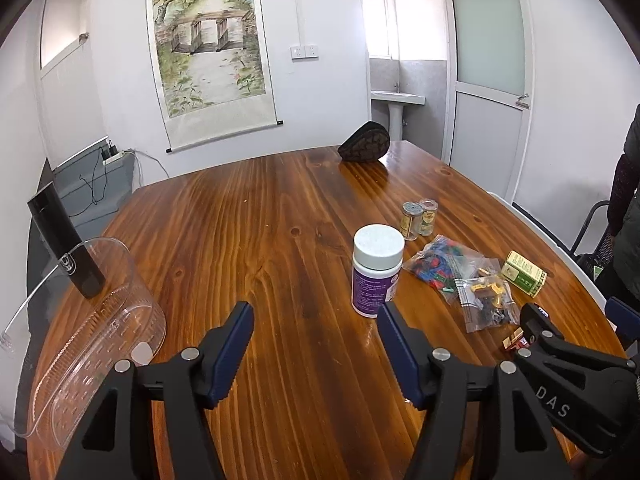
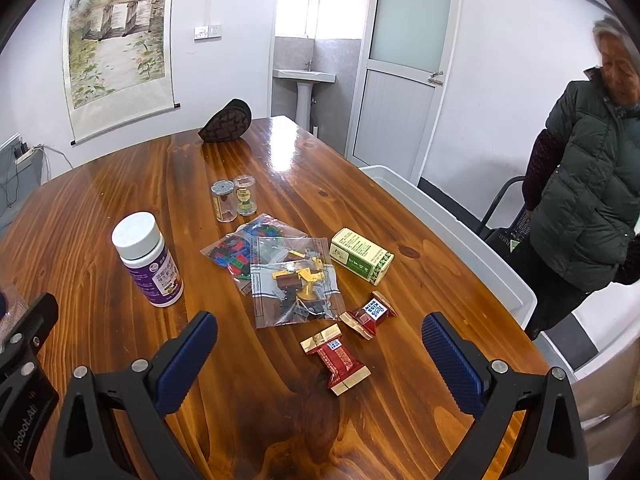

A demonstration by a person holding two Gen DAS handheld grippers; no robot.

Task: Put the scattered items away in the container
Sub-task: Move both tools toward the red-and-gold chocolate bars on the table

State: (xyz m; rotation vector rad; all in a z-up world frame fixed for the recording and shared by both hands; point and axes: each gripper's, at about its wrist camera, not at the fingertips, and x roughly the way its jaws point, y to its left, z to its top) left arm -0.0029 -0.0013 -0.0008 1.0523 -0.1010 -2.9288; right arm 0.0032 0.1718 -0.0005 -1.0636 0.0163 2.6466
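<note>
A clear plastic container (image 1: 100, 332) lies at the table's left edge. A white-capped purple bottle (image 1: 376, 272) (image 2: 148, 260) stands mid-table. Two small clear jars (image 2: 234, 198), two bags of small bricks (image 2: 292, 280), a green box (image 2: 360, 256) and two red candy packets (image 2: 340, 358) lie scattered to its right. My left gripper (image 1: 316, 316) is open and empty, just before the bottle. My right gripper (image 2: 320, 332) is open and empty, with the candy packets between its fingers' reach.
A dark patterned pouch (image 2: 228, 122) sits at the table's far end. A white bin (image 2: 448, 220) stands along the right edge. A person in a dark jacket (image 2: 588, 200) stands at the right beside a chair. A black object (image 1: 64, 240) stands behind the container.
</note>
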